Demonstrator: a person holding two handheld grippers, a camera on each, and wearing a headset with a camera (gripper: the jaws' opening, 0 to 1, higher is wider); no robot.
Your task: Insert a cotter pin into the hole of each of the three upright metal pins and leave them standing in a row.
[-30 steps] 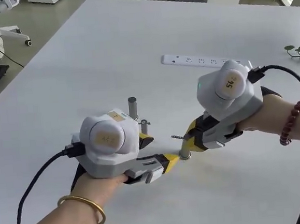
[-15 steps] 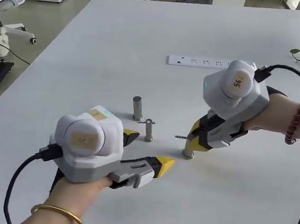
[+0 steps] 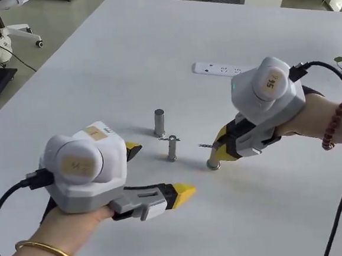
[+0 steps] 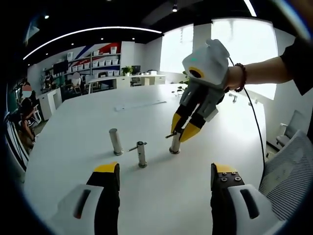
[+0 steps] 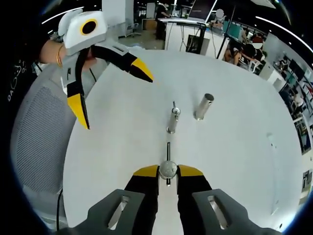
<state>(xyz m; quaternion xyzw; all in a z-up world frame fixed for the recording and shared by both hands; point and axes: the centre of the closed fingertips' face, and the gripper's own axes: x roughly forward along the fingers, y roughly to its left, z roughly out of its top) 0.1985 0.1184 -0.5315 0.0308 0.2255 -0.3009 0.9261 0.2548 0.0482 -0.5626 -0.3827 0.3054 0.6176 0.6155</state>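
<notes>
The left gripper and right gripper are round grey-white shells with dark jaws, yellow tips and black cables, and the person wears a gold bangle and a red bead bracelet.

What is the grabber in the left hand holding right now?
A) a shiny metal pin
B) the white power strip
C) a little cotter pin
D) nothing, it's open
D: in its own view the left gripper has its jaws spread wide, with just bare table between them.
</notes>
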